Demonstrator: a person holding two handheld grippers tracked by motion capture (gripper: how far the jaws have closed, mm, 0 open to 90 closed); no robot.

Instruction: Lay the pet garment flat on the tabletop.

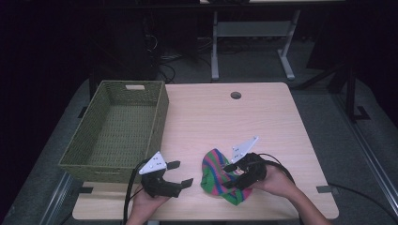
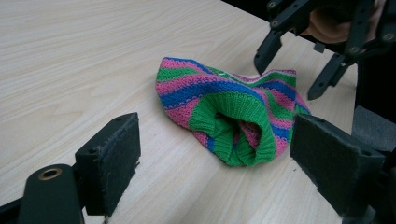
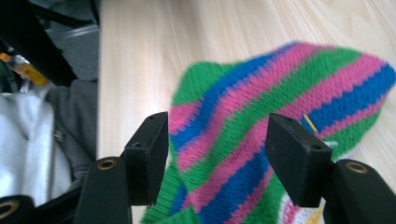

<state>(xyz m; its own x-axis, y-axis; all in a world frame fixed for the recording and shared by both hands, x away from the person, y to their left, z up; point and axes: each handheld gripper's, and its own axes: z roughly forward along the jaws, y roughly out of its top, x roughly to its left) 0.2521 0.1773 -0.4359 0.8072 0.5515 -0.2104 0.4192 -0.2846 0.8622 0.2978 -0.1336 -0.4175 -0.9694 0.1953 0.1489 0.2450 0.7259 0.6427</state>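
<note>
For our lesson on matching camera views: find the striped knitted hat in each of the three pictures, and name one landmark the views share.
High view: the hat lies near the table's front edge, right of centre, under the right tongs.
Left gripper view: centre, green cuff opening facing the camera.
Right gripper view: centre and right, behind and between the two jaws.
Shared landmark: the pale wooden table.

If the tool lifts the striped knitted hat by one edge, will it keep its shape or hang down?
The striped knitted hat would probably sag: it already lies crumpled on the table. Its ribbed green cuff looks thick, likely giving good grip. It seems light and should not roll.
</note>
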